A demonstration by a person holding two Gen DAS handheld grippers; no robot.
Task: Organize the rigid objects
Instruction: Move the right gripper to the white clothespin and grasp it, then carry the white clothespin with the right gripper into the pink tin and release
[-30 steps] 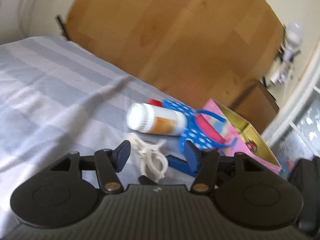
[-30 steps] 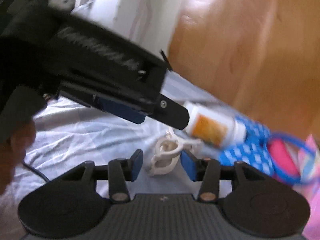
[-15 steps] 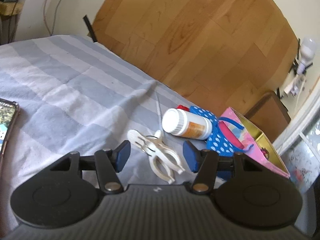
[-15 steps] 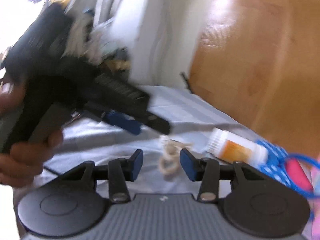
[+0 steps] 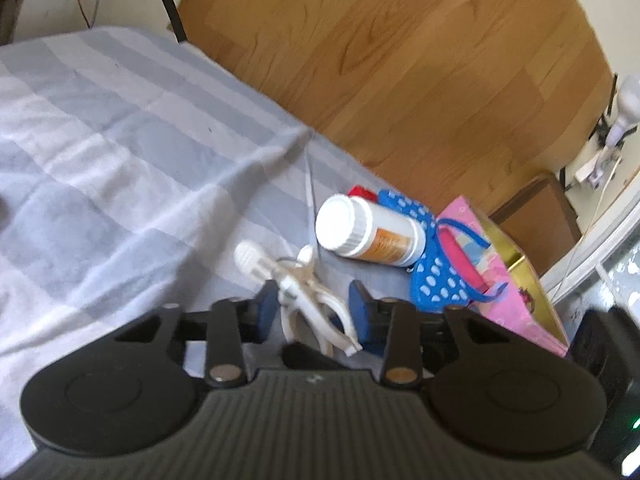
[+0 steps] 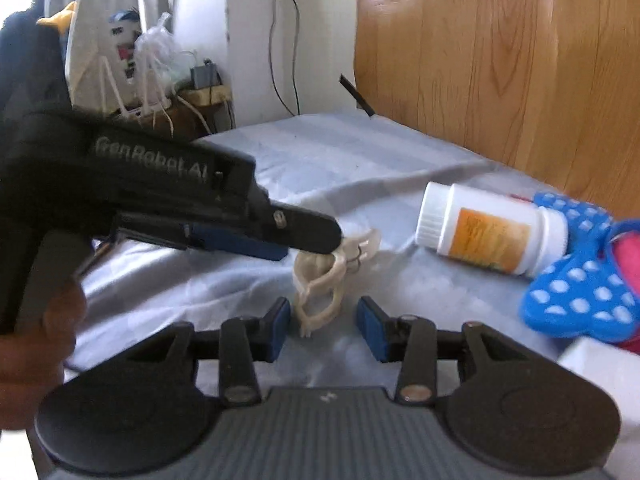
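A cream clothespin is seen on the striped bed, bracketed by the released left tongs and lying ahead of the released right tongs, with a white pill bottle lying just beyond the clothespin.

A tall honey-coloured wooden headboard is seen behind the bed's grey-and-white striped sheet. A thin black cable is hung down the white wall left of the headboard.
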